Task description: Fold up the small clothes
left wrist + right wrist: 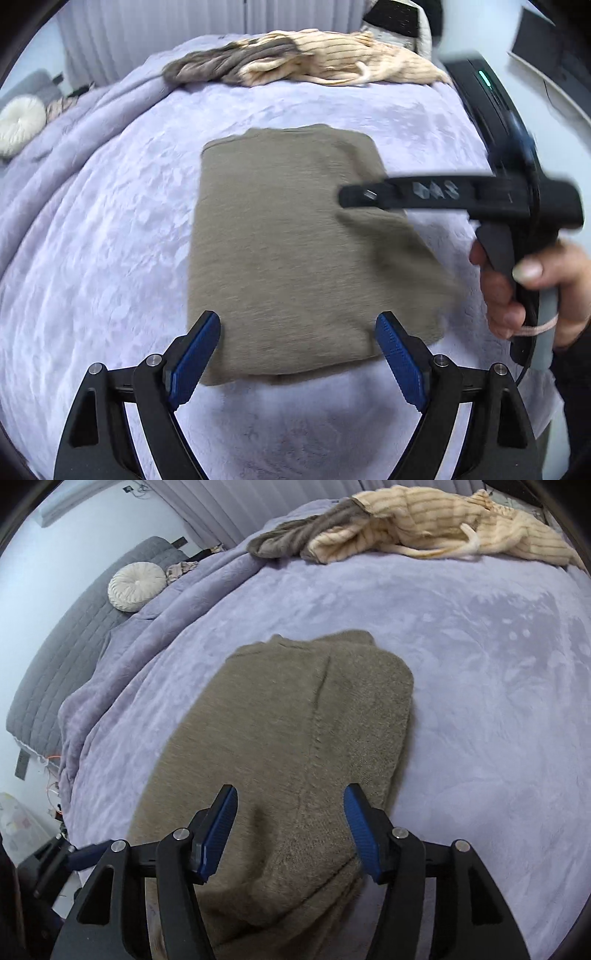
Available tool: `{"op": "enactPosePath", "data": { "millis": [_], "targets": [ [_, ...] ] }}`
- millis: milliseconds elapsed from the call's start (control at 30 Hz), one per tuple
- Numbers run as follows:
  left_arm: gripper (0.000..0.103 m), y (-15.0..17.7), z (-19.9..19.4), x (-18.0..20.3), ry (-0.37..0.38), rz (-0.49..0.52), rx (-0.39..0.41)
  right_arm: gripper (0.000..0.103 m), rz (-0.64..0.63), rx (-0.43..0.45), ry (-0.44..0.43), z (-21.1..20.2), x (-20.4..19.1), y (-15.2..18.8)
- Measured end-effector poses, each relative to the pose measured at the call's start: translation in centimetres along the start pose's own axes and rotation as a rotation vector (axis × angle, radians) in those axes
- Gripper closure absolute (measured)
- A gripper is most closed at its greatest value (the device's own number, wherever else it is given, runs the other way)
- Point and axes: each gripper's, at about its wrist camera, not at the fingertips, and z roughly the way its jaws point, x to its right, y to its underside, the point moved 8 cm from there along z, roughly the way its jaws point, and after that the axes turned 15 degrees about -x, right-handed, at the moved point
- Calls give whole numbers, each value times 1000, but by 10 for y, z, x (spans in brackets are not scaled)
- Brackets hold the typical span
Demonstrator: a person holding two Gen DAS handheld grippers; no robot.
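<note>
A taupe knit garment (295, 229) lies folded into a rough rectangle on the lavender blanket (110, 221). My left gripper (297, 317) is open, its blue pads (195, 350) standing wide over the garment's near edge and not pressing on it. Held by a hand (535, 280), the right gripper (347, 195) reaches in from the right over the garment's right side, blurred. In the right wrist view the right gripper (291, 790) is open above the garment (295, 720), which bulges up between the pads without being pinched.
A heap of cream striped and grey clothes (314, 62) (424, 535) lies at the blanket's far edge. A round white cushion (136, 587) rests on a grey quilted surface (74, 646) to the left. A black device with a green light (487, 85) stands at the right.
</note>
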Motion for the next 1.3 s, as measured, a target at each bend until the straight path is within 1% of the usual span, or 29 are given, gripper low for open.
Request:
{"op": "enactPosePath", "data": {
  "millis": [100,133,167,200,233,333,367,400,433,500,567,600,633,700,733,800,833,867,900,933,967,1000,1033,1067,1167,1200,1233,1267,1300],
  "targets": [
    [16,9,-4,-2,114,22,-15,40,21,16,-11,-4,11,11],
    [16,11,-7,-2,122,25,-5,40,21,22,0,-10,10,14],
    [16,10,-8,-4,110,18,6,39,20,28,8,-15,9,15],
    [16,6,-7,-11,82,-3,13,39,14,42,7,-21,5,18],
    [16,0,-5,-20,68,-21,15,39,1,58,-9,-29,-1,24],
    [16,-9,6,-39,68,-82,2,39,-52,78,-74,-42,-24,44],
    [16,-10,12,-45,45,-94,-8,39,-80,74,-104,-43,-34,54],
    [16,-8,15,-51,26,-103,-9,39,-99,72,-115,-42,-42,61],
    [16,-6,17,-53,20,-108,-9,38,-117,71,-118,-40,-48,70],
    [16,-2,25,-59,47,-129,-27,37,-138,56,-135,-33,-55,82],
    [16,3,24,-61,81,-146,-28,39,-139,87,-77,-36,-57,88],
    [16,4,21,-62,89,-146,-17,39,-151,110,-75,-41,-61,90],
    [16,4,18,-64,88,-146,-7,39,-156,132,-97,-46,-66,90],
    [16,1,14,-68,90,-153,16,39,-150,140,-109,-49,-73,89],
    [16,-1,13,-72,87,-161,21,39,-150,134,-99,-48,-75,88],
    [16,-1,19,-81,37,-165,16,38,-143,97,-78,-37,-74,86],
    [16,1,25,-83,34,-158,-7,39,-121,48,-28,-25,-67,86],
    [16,2,33,-87,46,-157,-34,49,-99,17,35,-14,-56,88],
    [13,4,37,-92,70,-169,-44,62,-68,-15,80,-4,-43,91],
    [13,5,38,-94,101,-180,-52,69,-20,-49,47,5,-31,94],
    [13,7,37,-96,122,-191,-54,69,33,-31,-28,3,-23,96],
    [13,10,32,-99,127,-203,-46,71,64,-14,-65,-1,-18,96],
    [13,12,26,-100,122,-204,-32,71,82,-6,-82,-5,-16,97],
    [13,16,21,-99,117,-192,-17,71,88,1,-87,-8,-16,97],
    [13,36,14,-88,129,-114,-8,71,59,10,-40,-11,-20,98],
    [13,43,17,-82,118,-84,-18,73,47,12,-25,-11,-22,98],
    [13,46,20,-77,100,-65,-24,83,39,8,-22,-9,-25,98],
    [13,46,25,-74,69,-53,-28,86,37,6,-21,-8,-26,97],
    [13,44,32,-74,31,-58,-30,87,39,9,-14,-10,-27,98]
  ]
}}
